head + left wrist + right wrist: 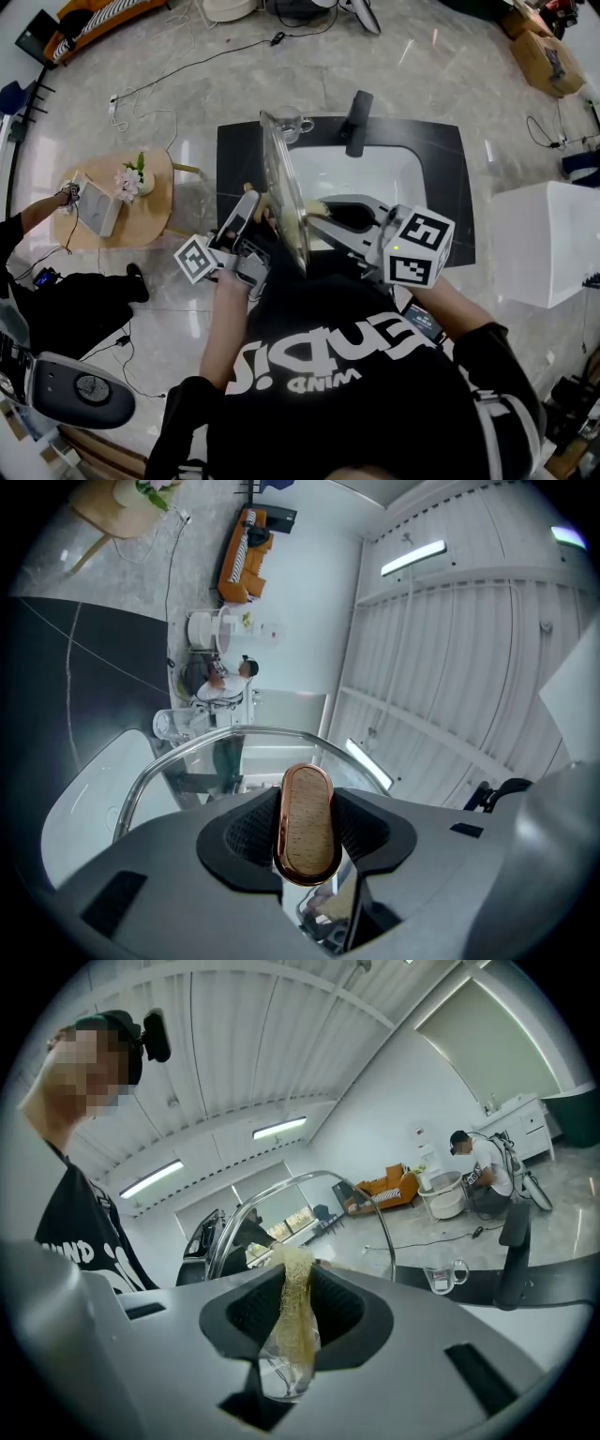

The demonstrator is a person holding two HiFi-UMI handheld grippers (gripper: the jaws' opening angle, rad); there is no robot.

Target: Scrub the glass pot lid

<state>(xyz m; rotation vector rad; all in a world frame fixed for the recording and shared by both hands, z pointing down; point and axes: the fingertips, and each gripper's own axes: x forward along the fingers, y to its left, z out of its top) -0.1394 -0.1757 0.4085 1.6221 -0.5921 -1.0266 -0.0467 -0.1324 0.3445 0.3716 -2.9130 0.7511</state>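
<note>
I hold the glass pot lid (284, 192) upright on its edge over the sink. My left gripper (255, 208) is shut on the lid's knob, an oval of wood with a copper rim (307, 841) squeezed between the jaws of that gripper (307, 808). From the other side, my right gripper (317, 211) is shut on a yellowish fibrous scrubber (294, 1330), whose tip meets the glass. The lid's steel rim (281, 1185) arcs just beyond the right gripper (292, 1297), and the rim (234, 735) also curves past the left one.
A white sink (375, 173) sits in a dark counter (441, 150), with a black faucet (356, 120) and a glass mug (292, 122) at its back. A round wooden table (155, 202) stands left, a white box (548, 244) right. A person (37, 216) is at far left.
</note>
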